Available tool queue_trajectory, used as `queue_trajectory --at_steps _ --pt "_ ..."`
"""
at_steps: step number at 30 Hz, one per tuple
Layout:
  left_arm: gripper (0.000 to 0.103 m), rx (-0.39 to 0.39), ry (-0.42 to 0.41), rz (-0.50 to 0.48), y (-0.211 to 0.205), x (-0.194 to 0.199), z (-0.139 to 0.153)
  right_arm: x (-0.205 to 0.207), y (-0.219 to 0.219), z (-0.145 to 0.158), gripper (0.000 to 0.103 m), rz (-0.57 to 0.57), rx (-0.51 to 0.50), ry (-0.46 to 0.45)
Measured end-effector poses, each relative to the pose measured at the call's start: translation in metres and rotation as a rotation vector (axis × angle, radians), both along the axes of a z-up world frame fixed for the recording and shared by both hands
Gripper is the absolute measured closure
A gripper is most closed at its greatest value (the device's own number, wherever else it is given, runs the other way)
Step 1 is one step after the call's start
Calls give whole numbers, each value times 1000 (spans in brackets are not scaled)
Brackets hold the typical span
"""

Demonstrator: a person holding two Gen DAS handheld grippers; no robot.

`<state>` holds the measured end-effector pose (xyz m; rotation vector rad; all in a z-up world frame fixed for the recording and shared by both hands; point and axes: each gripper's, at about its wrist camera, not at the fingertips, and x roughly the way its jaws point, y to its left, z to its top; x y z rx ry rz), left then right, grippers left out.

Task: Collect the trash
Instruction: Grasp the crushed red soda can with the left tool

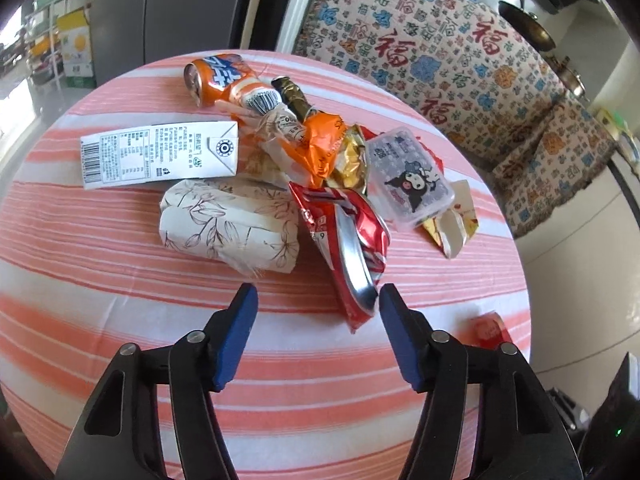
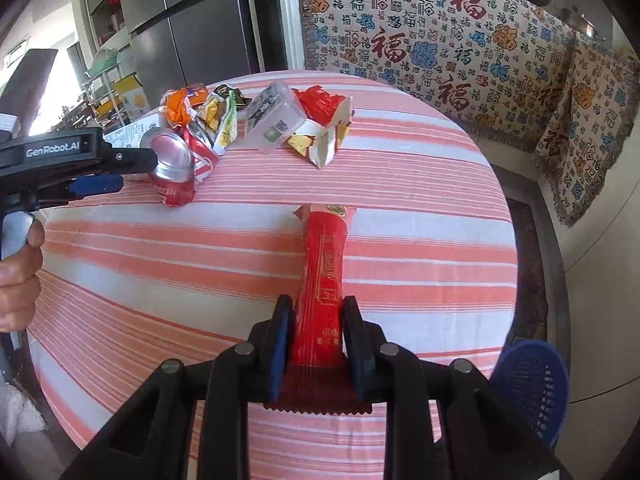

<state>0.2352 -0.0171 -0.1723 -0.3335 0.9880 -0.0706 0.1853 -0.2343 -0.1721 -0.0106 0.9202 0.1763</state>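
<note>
We hold two grippers over a round table (image 1: 120,280) covered in a pink and white striped cloth, with a heap of trash at its far side. Our right gripper (image 2: 318,322) is clamped on a long red wrapper (image 2: 322,280); both blue pads press its lower part, and the rest of it stretches forward over the cloth toward the heap. Our left gripper (image 1: 316,308) stands open, its pads apart with nothing pressed between them, and the tip of a crushed red can (image 1: 352,248) lies just beside the right-hand pad. In the right wrist view we see that same left gripper (image 2: 116,174) reaching in from the left edge, a hand (image 2: 18,276) on its handle, with the can (image 2: 174,172) right at its tips; whether it touches we cannot tell. Behind the can the heap holds a white carton (image 1: 160,154) lying flat, a crumpled flowered paper bag (image 1: 228,224), an orange can (image 1: 216,78) on its side, an orange wrapper (image 1: 324,140), a gold wrapper (image 1: 352,164) and a clear plastic box (image 1: 408,178) with a cartoon figure on its lid. A blue mesh basket (image 2: 532,384) sits beyond the table's near right edge. A patterned blanket (image 1: 440,52) drapes the seat behind the table.
</note>
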Motion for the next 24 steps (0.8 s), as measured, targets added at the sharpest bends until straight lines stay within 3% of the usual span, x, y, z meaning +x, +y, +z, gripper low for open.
queue_trajectory --at_steps 4,8,14,20,24 --pt "56 0 4 -6 -8 7 -3 -5 -18 -3 77 -16 26 5" --pt "78 -33 15 -12 -13 11 -6 -10 -26 -7 77 -18 63 7" --pt "80 -46 4 -52 -9 -12 4 -15 -33 -4 77 -25 101 -6" --pt "80 -84 105 -208 16 -72 7 -17 -30 -1 77 19 208 34" --pt "79 -63 108 -208 37 -93 5 -18 -20 -2 75 51 202 63"
